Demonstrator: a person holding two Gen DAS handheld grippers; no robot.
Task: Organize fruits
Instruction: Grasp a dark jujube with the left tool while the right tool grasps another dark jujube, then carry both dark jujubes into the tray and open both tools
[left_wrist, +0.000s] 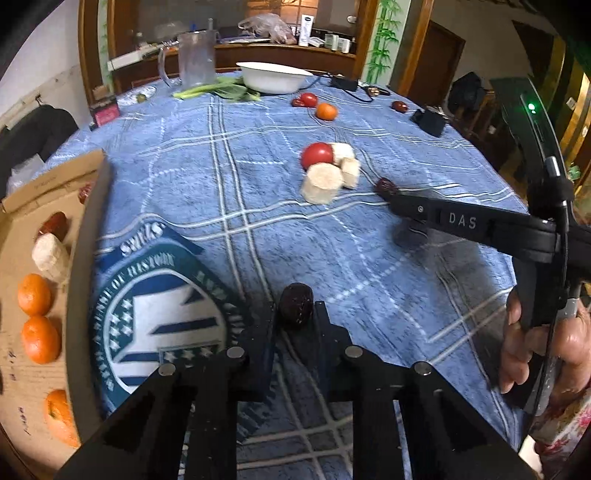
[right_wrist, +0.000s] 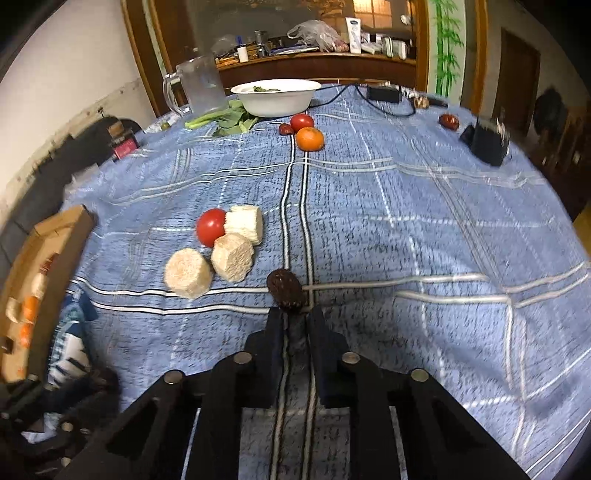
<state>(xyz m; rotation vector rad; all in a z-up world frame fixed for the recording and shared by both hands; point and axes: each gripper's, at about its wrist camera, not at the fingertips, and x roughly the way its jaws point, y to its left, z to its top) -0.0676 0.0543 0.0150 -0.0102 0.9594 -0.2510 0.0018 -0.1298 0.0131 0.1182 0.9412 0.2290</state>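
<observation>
Listing by view, left wrist first. Left gripper (left_wrist: 296, 314): fingers clamped on a dark wrinkled date (left_wrist: 296, 304), carried above the blue plaid tablecloth (left_wrist: 229, 155). Cardboard box (left_wrist: 22, 206) at far left, holding tangerines (left_wrist: 34, 294), a pale sugarcane chunk (left_wrist: 50, 253) and a red jujube (left_wrist: 55, 223). Mid-table cluster: red tomato (left_wrist: 317, 155) touching three sugarcane pieces (left_wrist: 320, 183). Right gripper (left_wrist: 397, 197) reaches in from the right side, its tip at a second date (left_wrist: 386, 185). Far group: small tomato (left_wrist: 308, 99), orange (left_wrist: 326, 111), white bowl (left_wrist: 273, 76).

Right wrist view. Right gripper (right_wrist: 295, 314): fingers drawn close on the near end of the second date (right_wrist: 286, 290), which rests on the cloth just right of the sugarcane pieces (right_wrist: 188, 272); motion blur leaves it uncertain whether the pads are fully pinching, though they appear to be.

Risks, judged from these views:
- Shallow hold at the fingertips on both dates; the wrinkled skin may slip and the fruit roll across the cloth.
- Left gripper must clear the raised box wall; clipping it could knock the date loose.
- Lifting on the right may nudge the neighbouring cane chunk.
</observation>
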